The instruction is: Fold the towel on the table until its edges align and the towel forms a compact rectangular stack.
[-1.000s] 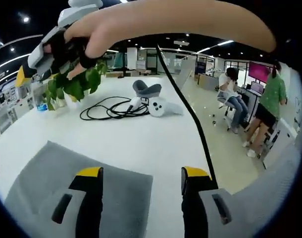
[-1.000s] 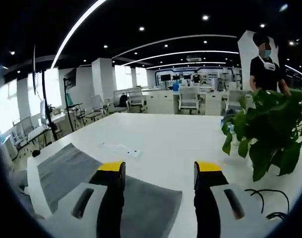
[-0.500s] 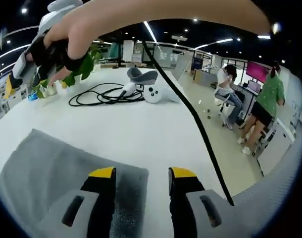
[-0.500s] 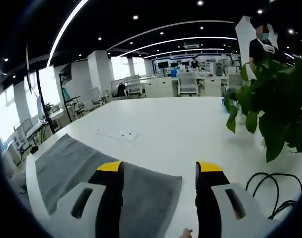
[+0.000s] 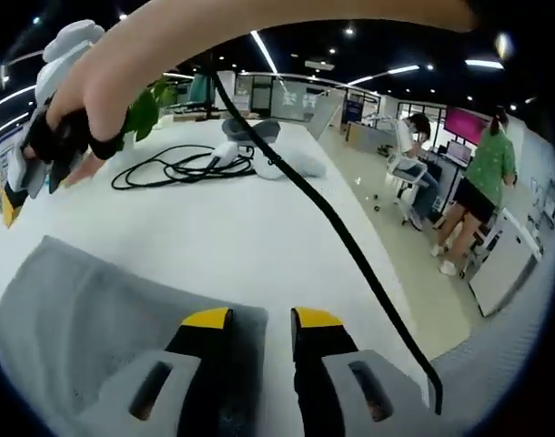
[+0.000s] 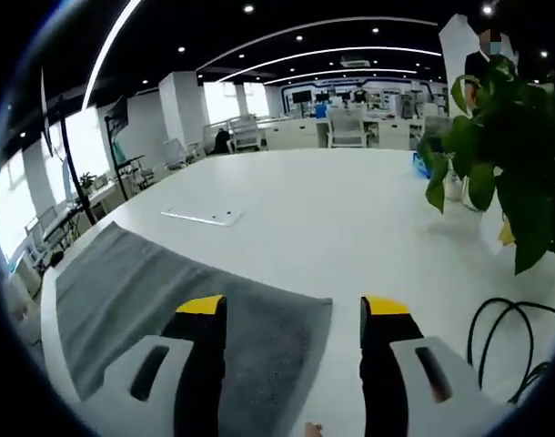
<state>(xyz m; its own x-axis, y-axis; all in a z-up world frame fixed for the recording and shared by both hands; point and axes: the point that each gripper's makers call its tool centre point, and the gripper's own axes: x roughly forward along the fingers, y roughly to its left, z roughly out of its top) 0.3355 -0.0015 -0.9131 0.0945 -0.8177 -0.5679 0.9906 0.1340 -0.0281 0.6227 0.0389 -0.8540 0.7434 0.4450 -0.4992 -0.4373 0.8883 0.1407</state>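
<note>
Since 1 second ago the left gripper has closed its yellow-tipped fingers from a wide gap to a narrow one, and both cameras have dropped closer to the grey towel. The towel lies flat on the white bench. In the left gripper view one corner edge of the towel sits just beside the left finger, under the narrow gap; whether the fingers actually pinch cloth I cannot tell. In the right gripper view the right gripper has its fingers spread wide, the left one over the towel near its corner, the right one over bare bench, holding nothing. A black cable runs across the left gripper view, with a coiled cable farther back. A green plant stands on the bench at the right.
</note>
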